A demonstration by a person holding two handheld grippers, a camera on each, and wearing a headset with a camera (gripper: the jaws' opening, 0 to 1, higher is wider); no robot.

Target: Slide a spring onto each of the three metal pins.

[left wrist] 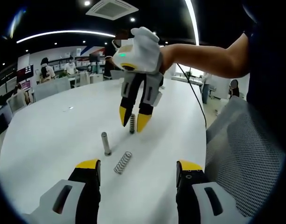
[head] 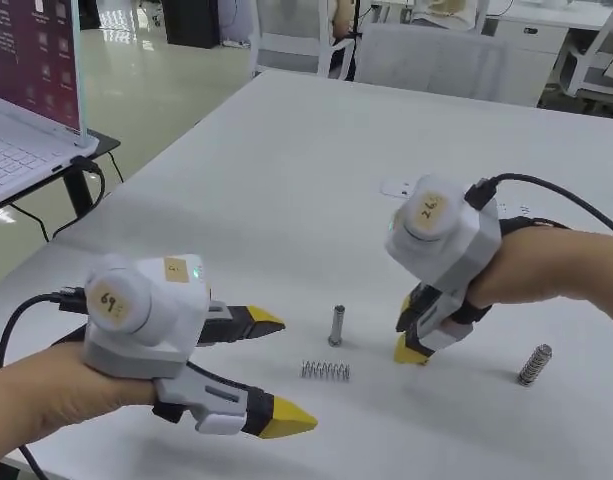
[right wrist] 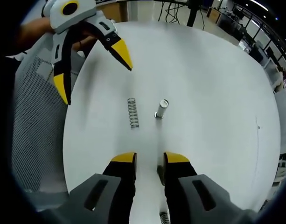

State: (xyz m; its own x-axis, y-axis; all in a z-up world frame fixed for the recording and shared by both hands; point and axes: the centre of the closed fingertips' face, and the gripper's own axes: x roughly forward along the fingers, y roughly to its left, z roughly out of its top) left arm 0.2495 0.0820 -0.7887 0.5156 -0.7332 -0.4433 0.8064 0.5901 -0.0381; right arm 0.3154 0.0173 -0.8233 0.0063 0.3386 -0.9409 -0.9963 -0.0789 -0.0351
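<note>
Early going: a bare pin (head: 336,325) stands mid-worktop (head: 286,180), a loose spring (head: 325,370) lies just beside it, a second spring (head: 534,364) near the right edge is perhaps already on a pin, the left gripper (left wrist: 138,164) has its jaws wide apart, and the right gripper (right wrist: 150,158) has its jaws slightly apart, apparently empty.

i work at a broad white table (head: 286,150) in an open office. on my left an open laptop (head: 26,90) sits on a dark stand (head: 86,160) over a pale, shiny floor (head: 156,70). grey chairs (head: 426,55) stand at the far edge. a mesh chair (left wrist: 245,149) is close by me. light strips (left wrist: 63,33) curve overhead beside a ceiling vent (left wrist: 110,8).
</note>
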